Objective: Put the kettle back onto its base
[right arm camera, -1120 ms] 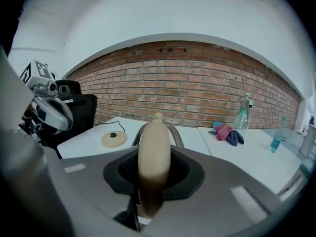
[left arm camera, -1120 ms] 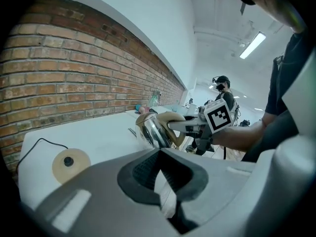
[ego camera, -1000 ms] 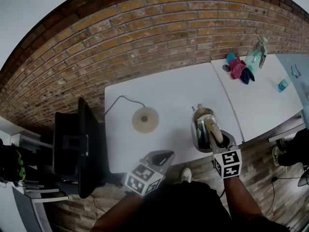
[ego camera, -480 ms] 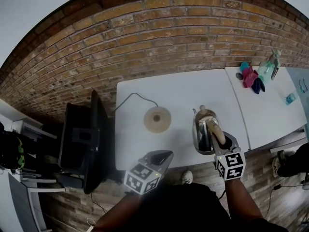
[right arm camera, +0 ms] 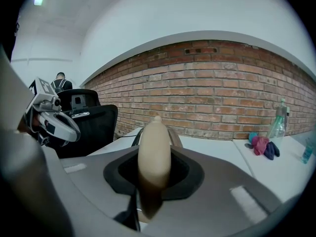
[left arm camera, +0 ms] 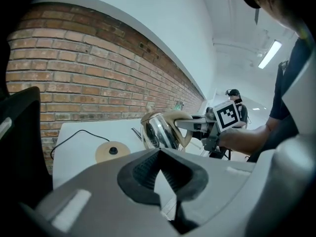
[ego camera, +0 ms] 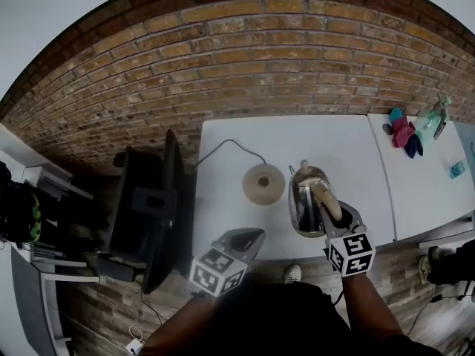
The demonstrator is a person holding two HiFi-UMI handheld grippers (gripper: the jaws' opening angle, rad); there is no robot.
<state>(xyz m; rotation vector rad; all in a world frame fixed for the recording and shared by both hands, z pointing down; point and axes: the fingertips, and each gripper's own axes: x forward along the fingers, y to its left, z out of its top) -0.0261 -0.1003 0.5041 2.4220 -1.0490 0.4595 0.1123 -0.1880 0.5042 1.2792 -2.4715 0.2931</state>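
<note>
A shiny steel kettle (ego camera: 306, 201) with a beige handle (ego camera: 327, 201) hangs just right of its round beige base (ego camera: 264, 184) on the white table (ego camera: 341, 143). My right gripper (ego camera: 332, 212) is shut on the handle from the near side. In the right gripper view the handle (right arm camera: 154, 149) stands upright between the jaws of that gripper (right arm camera: 154, 179). My left gripper (ego camera: 241, 242) sits shut and holds nothing at the table's front edge, left of the kettle. The left gripper view shows the kettle (left arm camera: 159, 131) to the right of the base (left arm camera: 112, 151); whether it touches the table is hidden.
A black cable (ego camera: 226, 148) runs from the base to the table's back left. A black office chair (ego camera: 148, 213) stands left of the table. A second white table (ego camera: 427, 180) on the right carries coloured cloths (ego camera: 404, 133) and a spray bottle (ego camera: 433, 119). A brick wall lies behind.
My right gripper has carried the kettle left, roughly halving its gap to the base. The head view has swung left. My left gripper stays at the table's front edge.
</note>
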